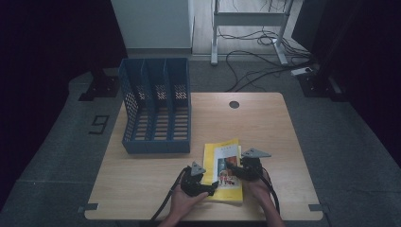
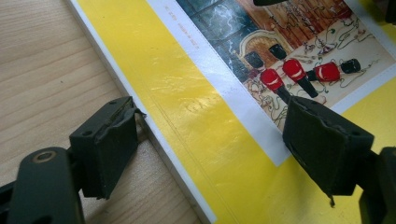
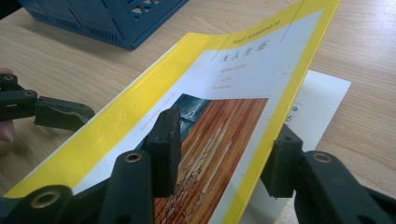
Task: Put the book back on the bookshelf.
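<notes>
Yellow-covered book (image 1: 222, 171) lies on the wooden tabletop (image 1: 265, 127) near its front edge, just right of the blue file rack (image 1: 156, 105). The left hand-held gripper (image 2: 210, 154) straddles the spine side with its jaws wide — one pad on the wood, one over the cover — gripping nothing. The right hand-held gripper (image 3: 224, 154) has the lifted front cover between its jaws, not visibly pinched. If it pulls on that cover alone, the thin sheet could crease or tear — or slip free.
</notes>
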A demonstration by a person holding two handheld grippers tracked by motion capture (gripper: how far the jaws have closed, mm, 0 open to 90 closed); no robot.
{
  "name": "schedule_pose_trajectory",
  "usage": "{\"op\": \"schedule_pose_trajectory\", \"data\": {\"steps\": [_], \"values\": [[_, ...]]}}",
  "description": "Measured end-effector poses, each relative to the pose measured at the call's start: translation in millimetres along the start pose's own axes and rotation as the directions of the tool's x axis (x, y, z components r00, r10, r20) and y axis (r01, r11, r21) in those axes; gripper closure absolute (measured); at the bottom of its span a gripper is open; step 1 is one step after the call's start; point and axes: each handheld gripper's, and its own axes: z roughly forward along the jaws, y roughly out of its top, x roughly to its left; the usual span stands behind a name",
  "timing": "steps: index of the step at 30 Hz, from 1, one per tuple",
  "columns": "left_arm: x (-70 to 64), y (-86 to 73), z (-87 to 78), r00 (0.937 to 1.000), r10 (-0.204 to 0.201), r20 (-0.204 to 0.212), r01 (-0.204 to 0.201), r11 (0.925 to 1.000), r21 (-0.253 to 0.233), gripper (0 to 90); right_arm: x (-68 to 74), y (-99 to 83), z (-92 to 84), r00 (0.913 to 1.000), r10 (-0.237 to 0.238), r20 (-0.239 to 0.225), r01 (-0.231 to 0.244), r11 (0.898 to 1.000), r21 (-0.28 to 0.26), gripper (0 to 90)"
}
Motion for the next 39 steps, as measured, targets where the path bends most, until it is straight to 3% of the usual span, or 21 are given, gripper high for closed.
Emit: {"op": "schedule_pose_trajectory", "data": {"steps": [7,18,22,24,28,32,34,39], "values": [[0.2,-0.4,0.0,1.0,-0.001,0.001,0.001,1.0,-0.003,17.9,0.4,0.8,-6.3,0.9994,0.016,-0.031,-0.017,1.0,-0.012,62.8],[0.4,-0.6,0.1,1.0,-0.003,0.003,0.003,1.0,-0.005,17.7,4.9,0.7,-9.6,0.9994,0.023,-0.027,-0.023,0.999,-0.036,65.3],[0.5,-0.7,0.1,1.0,-0.003,0.003,0.003,1.0,-0.006,17.7,7.5,-0.5,-9.6,0.9962,0.032,-0.08,-0.032,0.999,0.01,62.4],[0.4,-0.7,0.1,1.0,-0.003,0.003,0.003,1.0,-0.006,17.8,9.3,-1.7,-10.3,0.9977,0.013,-0.066,-0.011,0.999,0.035,61.6],[0.4,-0.7,0.1,1.0,-0.002,0.003,0.002,1.0,-0.006,17.8,7.7,-4.5,-11.0,0.9982,0.033,-0.051,-0.03,0.998,0.051,60.7],[0.6,-0.8,0.1,1.0,-0.002,0.004,0.002,1.0,-0.006,17.8,7.1,-4.3,-13.5,0.9973,0.031,-0.066,-0.03,1.0,0.007,61.0],[0.8,-0.8,0.1,1.0,-0.001,0.005,0.001,1.0,-0.006,17.6,8.9,-2.8,-11.8,0.9991,0.0,-0.043,-0.001,1.0,-0.023,61.1],[0.7,-0.9,0.2,1.0,-0.003,0.004,0.003,1.0,-0.007,17.6,7.1,-1.3,-3.0,0.9999,0.005,-0.011,-0.005,0.999,-0.045,65.9]]}}
